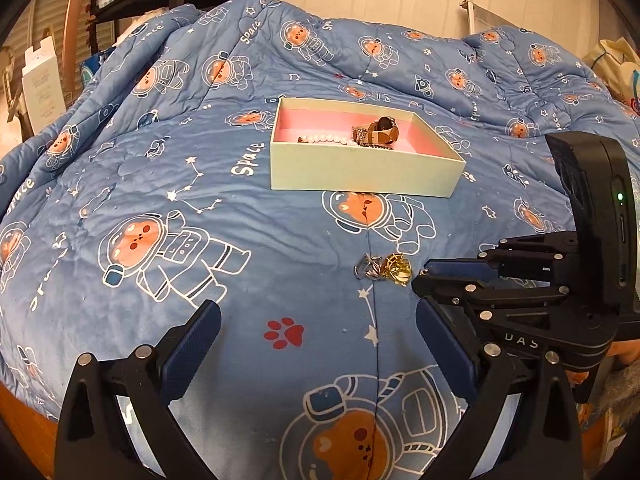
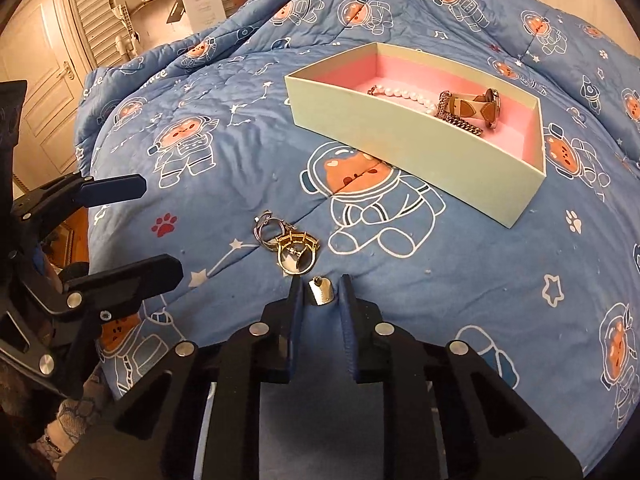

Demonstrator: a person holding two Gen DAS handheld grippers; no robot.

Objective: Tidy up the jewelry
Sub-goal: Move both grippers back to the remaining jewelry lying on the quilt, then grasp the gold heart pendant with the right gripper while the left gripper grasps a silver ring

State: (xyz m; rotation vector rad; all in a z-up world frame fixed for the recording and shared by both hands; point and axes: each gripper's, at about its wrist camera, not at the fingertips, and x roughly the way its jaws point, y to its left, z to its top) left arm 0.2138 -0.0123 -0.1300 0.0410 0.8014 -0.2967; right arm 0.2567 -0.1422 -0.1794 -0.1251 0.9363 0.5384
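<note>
The blanket [image 1: 200, 184] is blue with white stars, orange bears in white space suits and a red paw print [image 1: 285, 333]. The box [image 2: 404, 136] is pale green outside and pink inside. In it lie white pearls [image 2: 404, 94] and a tan watch [image 2: 474, 106]. The rings [image 2: 286, 242] are gold and silver. The fingers [image 2: 294, 320] are black with dark blue pads.
</note>
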